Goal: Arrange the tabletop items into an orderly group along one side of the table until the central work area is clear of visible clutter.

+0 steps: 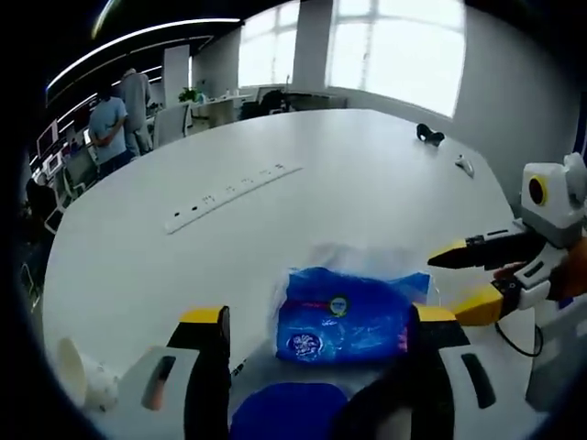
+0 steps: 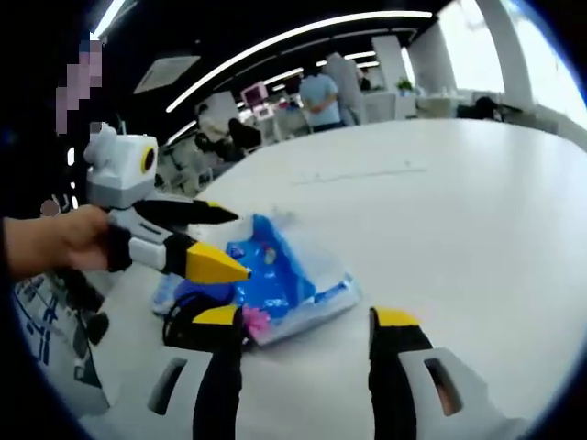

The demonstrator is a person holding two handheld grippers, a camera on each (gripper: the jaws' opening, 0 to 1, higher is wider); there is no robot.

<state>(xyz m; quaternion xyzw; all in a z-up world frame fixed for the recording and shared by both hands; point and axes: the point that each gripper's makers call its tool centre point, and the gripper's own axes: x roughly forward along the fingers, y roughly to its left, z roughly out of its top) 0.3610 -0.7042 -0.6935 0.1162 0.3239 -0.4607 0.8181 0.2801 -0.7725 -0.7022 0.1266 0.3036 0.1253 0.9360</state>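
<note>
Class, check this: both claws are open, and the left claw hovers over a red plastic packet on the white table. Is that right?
Not quite: the plastic packet is blue, not red, as the left gripper view shows. The left claw and right claw are indeed open over the white table.

A wide white worktop (image 1: 348, 183) carries a blue plastic packet (image 1: 344, 316) near its close edge, with a dark blue round thing (image 1: 289, 412) just beside it. A long white power strip (image 1: 229, 195) lies toward the middle. A small black object (image 1: 429, 135) and a small white one (image 1: 465, 166) sit near the far edge.
</note>
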